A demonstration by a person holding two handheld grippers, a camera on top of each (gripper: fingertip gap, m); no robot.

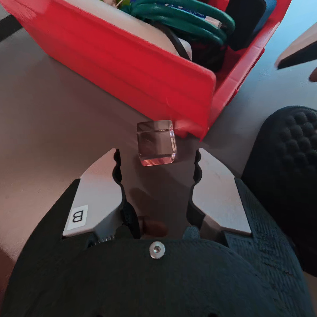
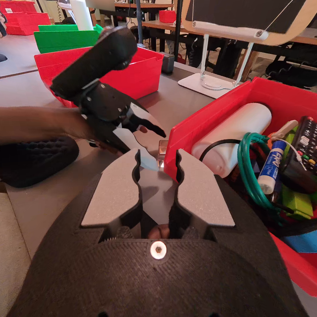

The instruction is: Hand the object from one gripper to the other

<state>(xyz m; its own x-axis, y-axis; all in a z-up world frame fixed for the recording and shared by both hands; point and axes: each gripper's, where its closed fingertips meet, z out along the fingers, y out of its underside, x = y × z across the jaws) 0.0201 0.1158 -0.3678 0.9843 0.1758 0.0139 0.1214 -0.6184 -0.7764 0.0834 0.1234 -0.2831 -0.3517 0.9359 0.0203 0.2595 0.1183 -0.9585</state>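
Note:
A clear cube [image 1: 156, 143] stands on the grey table [image 1: 51, 137], close against the front wall of a red bin [image 1: 137, 68]. My left gripper [image 1: 157, 151] is open, with its tips on either side of the cube's near end and not touching it. In the right wrist view the cube [image 2: 163, 147] shows between the left gripper's fingers [image 2: 145, 159], beside the bin's corner [image 2: 188, 137]. My right gripper [image 2: 157, 153] is open and empty. It is just behind the left gripper's tips and points at the cube.
The red bin holds a white bottle [image 2: 236, 137], a green cable [image 2: 247, 171], a marker [image 2: 272, 164] and a remote [image 2: 307, 145]. A black padded rest [image 2: 34, 159] lies at the left. A second red bin [image 2: 137, 75], a green bin [image 2: 65, 39] and a stand's base [image 2: 197, 82] are behind.

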